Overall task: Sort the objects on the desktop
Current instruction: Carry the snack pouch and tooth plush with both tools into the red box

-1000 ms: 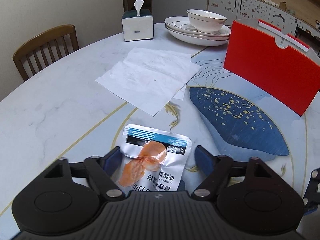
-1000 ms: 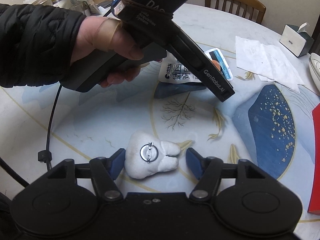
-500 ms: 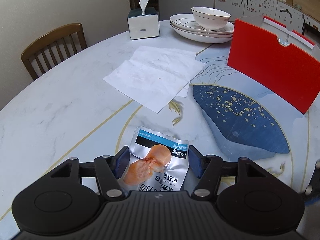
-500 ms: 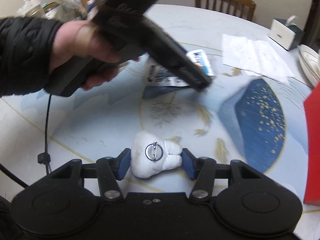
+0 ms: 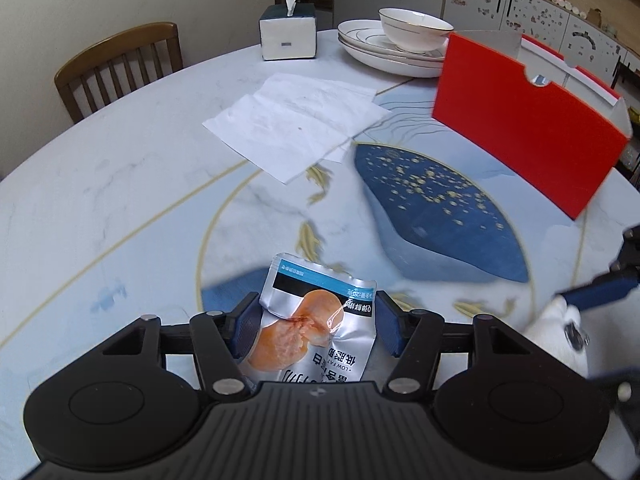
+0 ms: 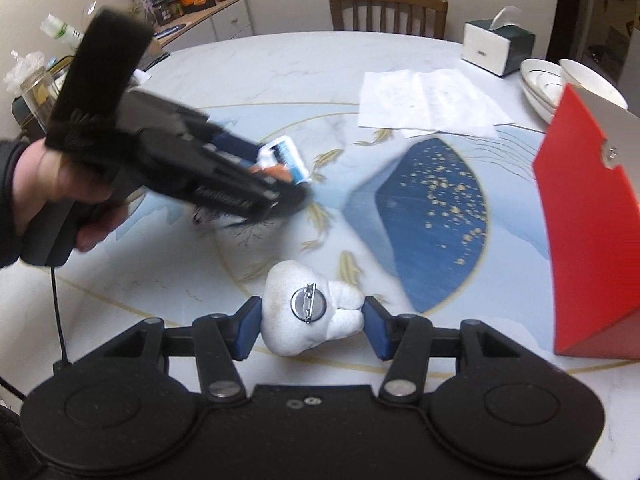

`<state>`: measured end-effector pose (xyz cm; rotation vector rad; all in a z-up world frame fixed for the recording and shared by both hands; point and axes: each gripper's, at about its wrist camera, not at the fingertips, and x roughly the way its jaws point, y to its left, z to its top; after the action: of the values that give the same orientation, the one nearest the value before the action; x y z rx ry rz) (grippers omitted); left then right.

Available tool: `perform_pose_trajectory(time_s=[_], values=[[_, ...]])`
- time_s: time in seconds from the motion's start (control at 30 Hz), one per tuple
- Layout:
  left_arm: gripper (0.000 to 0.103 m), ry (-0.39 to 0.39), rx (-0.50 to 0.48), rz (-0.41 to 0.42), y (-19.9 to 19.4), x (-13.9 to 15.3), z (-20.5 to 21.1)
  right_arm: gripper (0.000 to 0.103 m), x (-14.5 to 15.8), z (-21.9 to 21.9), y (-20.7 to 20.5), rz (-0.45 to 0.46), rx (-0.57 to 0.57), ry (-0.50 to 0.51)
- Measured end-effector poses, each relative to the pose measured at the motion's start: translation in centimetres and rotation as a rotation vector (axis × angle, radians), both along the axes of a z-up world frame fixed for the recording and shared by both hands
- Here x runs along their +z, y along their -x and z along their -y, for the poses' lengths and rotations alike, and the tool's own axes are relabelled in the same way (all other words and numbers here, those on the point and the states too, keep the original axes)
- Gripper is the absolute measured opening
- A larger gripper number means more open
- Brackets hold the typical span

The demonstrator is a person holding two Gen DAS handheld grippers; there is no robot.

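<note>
The left gripper [image 5: 316,322] clamps a foil pouch [image 5: 316,336], and the right gripper [image 6: 312,326] pinches a white plush [image 6: 310,314], both raised just above the round marble table [image 5: 120,184]. Farther off lie napkins [image 5: 296,120], a red box [image 5: 524,136], dishes [image 5: 384,50] and a tissue box [image 5: 288,32], then chairs [image 5: 116,68] and cabinets [image 5: 520,4].

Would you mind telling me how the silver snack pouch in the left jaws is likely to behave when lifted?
The snack pouch is probably floppy: its foil creases where the left gripper pinches it. It looks light and thin, so it may sag. The glossy film could slip.
</note>
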<state>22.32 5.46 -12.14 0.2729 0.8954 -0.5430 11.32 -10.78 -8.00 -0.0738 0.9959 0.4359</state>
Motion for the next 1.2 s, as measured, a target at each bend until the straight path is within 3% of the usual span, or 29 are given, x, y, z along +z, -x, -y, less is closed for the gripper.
perform_pose_trajectory(time_s=[0.63,1.2], values=[[0.059,0.116,0.081,-0.021,5.7,4.4,4.1,0.053,2.8,7.4,1.9,0.05,-0.018,-0.054],[0.06,0.223,0.076,-0.013,6.5,8.2,11.6,0.053,6.4,16.9,1.4,0.105,-0.109,-0.107]])
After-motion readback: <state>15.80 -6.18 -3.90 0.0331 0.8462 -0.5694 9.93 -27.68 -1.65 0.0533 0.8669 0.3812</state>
